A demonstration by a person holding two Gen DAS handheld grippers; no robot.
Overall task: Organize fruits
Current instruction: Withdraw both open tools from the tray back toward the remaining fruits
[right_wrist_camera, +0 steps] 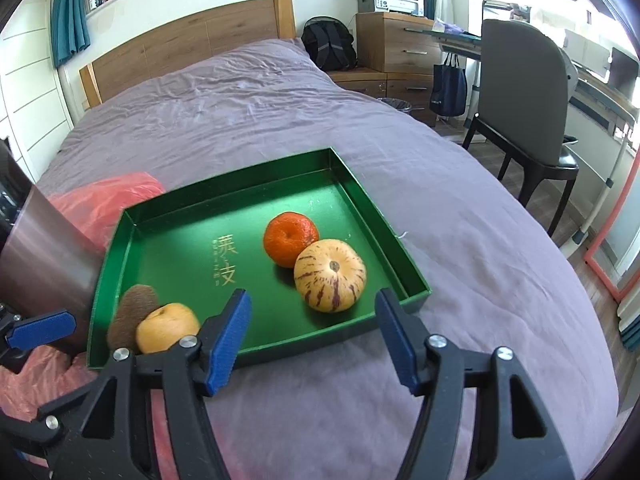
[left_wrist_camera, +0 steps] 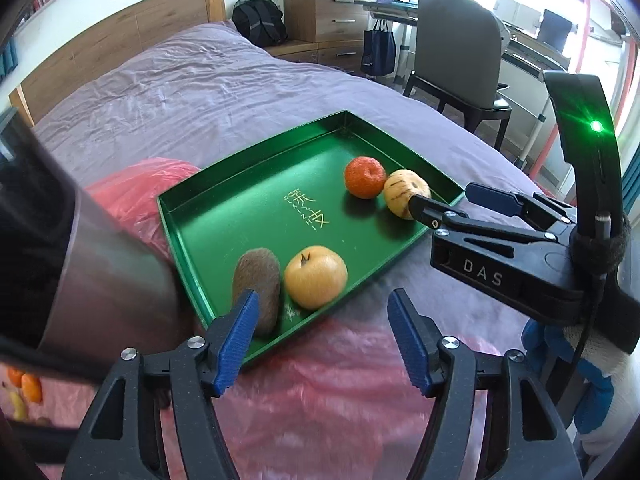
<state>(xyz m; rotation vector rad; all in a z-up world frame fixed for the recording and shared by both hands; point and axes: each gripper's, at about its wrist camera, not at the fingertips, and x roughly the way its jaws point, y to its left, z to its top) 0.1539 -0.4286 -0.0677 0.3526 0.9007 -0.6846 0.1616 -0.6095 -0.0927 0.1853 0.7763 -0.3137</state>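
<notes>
A green tray [left_wrist_camera: 240, 208] [right_wrist_camera: 180, 248] lies on the purple bed. In its near left corner sit a brown kiwi [left_wrist_camera: 258, 276] [right_wrist_camera: 134, 308] and a yellow round fruit [left_wrist_camera: 316, 276] [right_wrist_camera: 166, 326], touching. At its right side an orange mandarin [left_wrist_camera: 364, 176] [right_wrist_camera: 290, 238] rests against a pale fruit with purple stripes [left_wrist_camera: 402, 190] [right_wrist_camera: 330, 276]. My left gripper [left_wrist_camera: 322, 320] hovers open over the tray's near edge, its left finger in front of the kiwi, holding nothing. My right gripper [right_wrist_camera: 312, 316] [left_wrist_camera: 448, 200] is open and empty just short of the striped fruit.
A pink plastic bag [left_wrist_camera: 320, 392] [right_wrist_camera: 104, 196] lies under and left of the tray, with small orange and yellow fruits [left_wrist_camera: 28, 388] at its lower left. A shiny metal cylinder [left_wrist_camera: 80, 260] [right_wrist_camera: 48, 248] stands at the left. A chair [right_wrist_camera: 528, 112] and drawers [right_wrist_camera: 396, 40] stand beyond the bed.
</notes>
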